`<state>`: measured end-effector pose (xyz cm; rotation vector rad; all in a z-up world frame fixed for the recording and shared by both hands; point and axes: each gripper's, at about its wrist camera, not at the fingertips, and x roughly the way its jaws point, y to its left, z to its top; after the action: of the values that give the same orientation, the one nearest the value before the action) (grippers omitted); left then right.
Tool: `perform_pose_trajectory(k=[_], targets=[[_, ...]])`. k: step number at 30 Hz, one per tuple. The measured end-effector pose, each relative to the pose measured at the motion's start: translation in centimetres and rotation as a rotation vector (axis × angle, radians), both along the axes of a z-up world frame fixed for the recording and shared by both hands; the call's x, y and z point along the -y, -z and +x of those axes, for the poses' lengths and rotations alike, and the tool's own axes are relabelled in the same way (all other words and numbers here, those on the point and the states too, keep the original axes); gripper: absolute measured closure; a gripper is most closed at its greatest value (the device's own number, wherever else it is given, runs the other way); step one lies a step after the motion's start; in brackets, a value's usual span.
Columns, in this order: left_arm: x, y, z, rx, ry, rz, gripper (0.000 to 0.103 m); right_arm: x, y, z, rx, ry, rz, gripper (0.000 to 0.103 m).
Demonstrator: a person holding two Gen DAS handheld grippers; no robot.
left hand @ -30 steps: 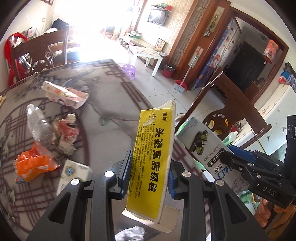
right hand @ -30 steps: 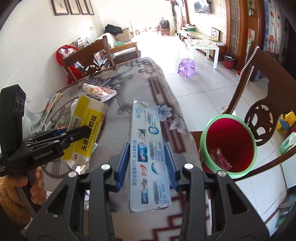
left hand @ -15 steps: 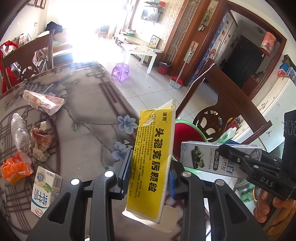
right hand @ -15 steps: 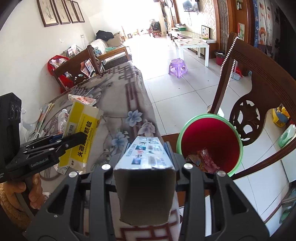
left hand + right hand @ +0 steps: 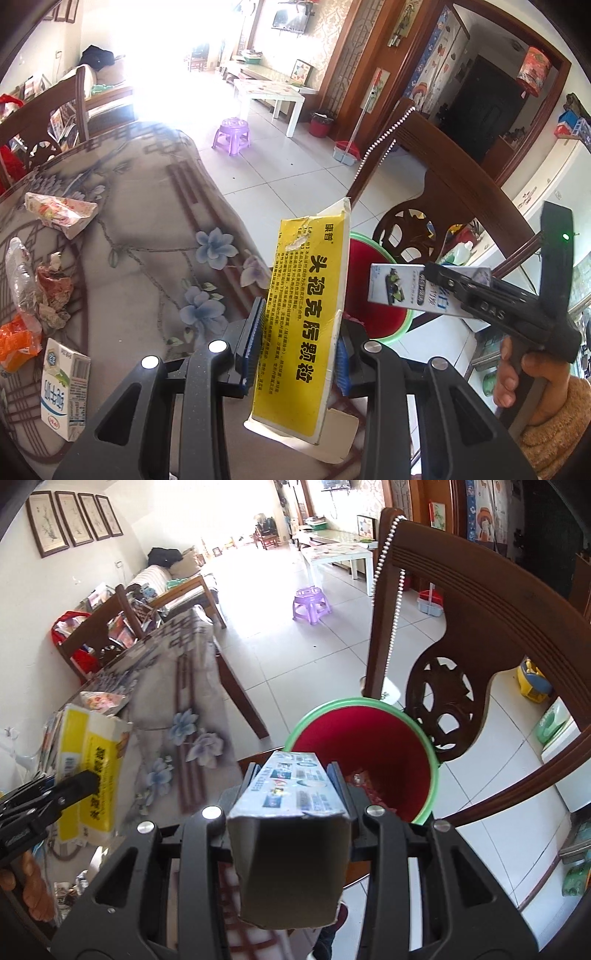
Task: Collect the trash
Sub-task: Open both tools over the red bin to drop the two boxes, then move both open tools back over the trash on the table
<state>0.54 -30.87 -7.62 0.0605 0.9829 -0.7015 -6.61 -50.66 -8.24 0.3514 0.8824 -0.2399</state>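
My left gripper (image 5: 299, 343) is shut on a flattened yellow medicine box (image 5: 306, 295), held upright over the table's right edge. To its right, a person's hand holds my right gripper (image 5: 443, 280), which is shut on a long toothpaste box (image 5: 395, 288) above the bin. In the right wrist view that gripper (image 5: 295, 775) grips the toothpaste box (image 5: 291, 812) end-on, its far end over the near rim of the red bin with a green rim (image 5: 432, 753). Some wrappers lie inside the bin. The left gripper (image 5: 74, 782) with the yellow box (image 5: 92, 760) shows at the left.
The table with a floral cloth (image 5: 147, 240) holds a milk carton (image 5: 64, 387), an orange wrapper (image 5: 18, 339), a crushed bottle (image 5: 18, 273) and a pink packet (image 5: 59, 214). A carved wooden chair (image 5: 480, 627) stands right behind the bin. A purple stool (image 5: 310, 605) is on the tiled floor.
Both grippers have moved right, off the table toward the bin, with their boxes. The toothpaste box has tipped end-on to the right camera and now reaches over the bin's rim.
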Motion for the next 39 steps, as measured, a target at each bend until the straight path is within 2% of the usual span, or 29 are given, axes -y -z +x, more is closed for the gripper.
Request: perform_pose_trajectory(k=[5,6,7,9,15,22,23,24,25,26,31,34,39], targets=[[2.5,0.5,-0.1,-0.008,0.030,0.021,0.073,2.0,1.2,1.8,-0.018,0.012,-0.035,0.066],[3.0,0.5,-0.1,-0.003,0.037,0.028,0.073,2.4,1.2,2.1,-0.011,0.018,-0.036,0.061],[3.9,0.5,0.0,0.005,0.048,0.033,0.073,2.8,1.1,2.2,-0.004,0.030,-0.042,0.048],[5.0,0.5,0.2,0.013,0.063,0.034,0.073,3.6,0.6,2.0,0.029,0.062,-0.062,0.041],[9.5,1.5,1.4,-0.027,0.103,0.026,0.073,6.3,-0.8,-0.4,0.063,0.157,-0.100,0.039],[16.8,3.1,2.1,-0.073,0.203,0.029,0.070,9.5,-1.3,-4.1,0.070,0.297,-0.093,0.038],[17.7,3.1,2.2,-0.070,0.211,0.030,0.067,10.0,-1.3,-4.6,0.067,0.315,-0.091,0.038],[18.4,3.1,2.2,-0.069,0.219,0.030,0.052,10.3,-1.3,-4.9,0.064,0.327,-0.089,0.038],[19.1,3.0,2.3,-0.063,0.229,0.027,0.043,10.6,-1.2,-5.1,0.060,0.336,-0.085,0.038],[19.5,2.6,2.3,-0.048,0.233,0.023,0.042,10.7,-1.1,-5.3,0.057,0.344,-0.083,0.038],[17.8,0.3,2.4,0.025,0.205,-0.003,0.042,10.1,-1.4,-5.7,0.058,0.347,-0.081,0.038],[14.3,-1.5,2.3,0.059,0.152,-0.029,0.041,8.9,-1.7,-5.2,0.064,0.317,-0.084,0.038],[8.4,-3.0,1.9,0.105,0.057,-0.016,0.038,5.4,-2.6,-3.8,0.079,0.230,-0.098,0.036]])
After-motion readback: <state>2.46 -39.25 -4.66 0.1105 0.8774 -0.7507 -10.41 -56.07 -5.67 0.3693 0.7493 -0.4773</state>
